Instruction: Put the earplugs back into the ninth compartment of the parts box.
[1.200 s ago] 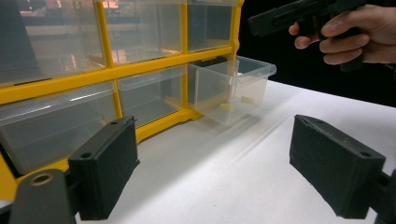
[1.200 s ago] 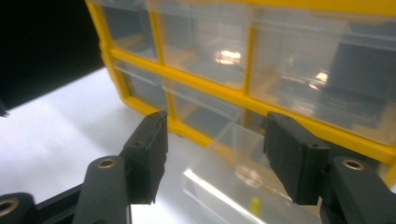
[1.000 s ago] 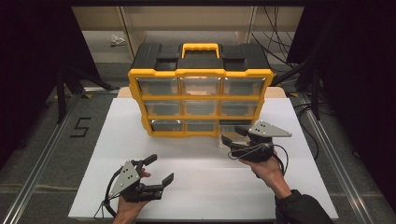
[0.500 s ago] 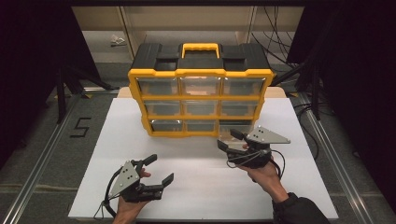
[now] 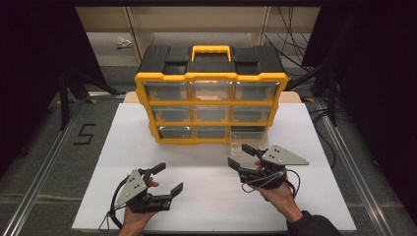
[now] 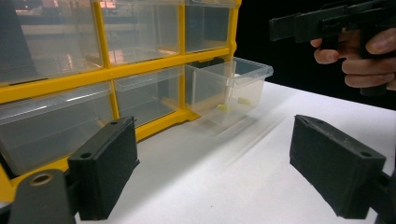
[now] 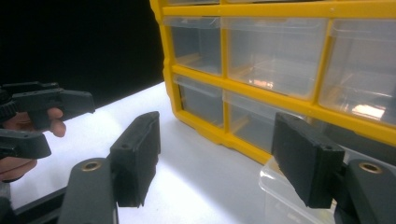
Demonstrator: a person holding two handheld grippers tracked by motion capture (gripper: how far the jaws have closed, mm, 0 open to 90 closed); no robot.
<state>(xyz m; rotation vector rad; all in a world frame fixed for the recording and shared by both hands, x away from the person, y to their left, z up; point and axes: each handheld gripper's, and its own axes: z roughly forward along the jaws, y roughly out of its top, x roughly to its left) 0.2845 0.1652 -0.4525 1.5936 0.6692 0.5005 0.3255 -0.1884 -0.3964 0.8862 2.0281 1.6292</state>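
White worktop (image 5: 206, 196), me sitting at its near edge. Yellow-and-black drawer cabinet (image 5: 211, 96) is standing upright toward the far side, three rows of three clear drawers, yellow carry handle on top.

Bottom-right drawer (image 5: 249, 140) is sitting pulled partway out of its slot, still riding in the frame, front lip hanging over the worktop. In the left gripper view that drawer (image 6: 231, 88) is showing two small pale yellowish bits lying on its floor; too small to say what they are. The other drawers are sitting flush in the frame.

Right gripper (image 5: 246, 160) is hovering just in front of the pulled-out drawer, close to it but not touching. Its fingers (image 7: 137, 156) are standing wide apart with nothing between them; in the right gripper view the drawer's clear rim (image 7: 280, 186) is lying just under the far finger, and the cabinet face is filling the space ahead.

Left gripper (image 5: 167, 179) is resting low over the near-left part of the worktop, well apart from the cabinet, aimed toward the open drawer. Its fingers (image 6: 105, 170) are also spread wide, holding nothing. My right hand (image 6: 364, 56) is appearing at the upper right of the left gripper view, wrapped around the other tool.
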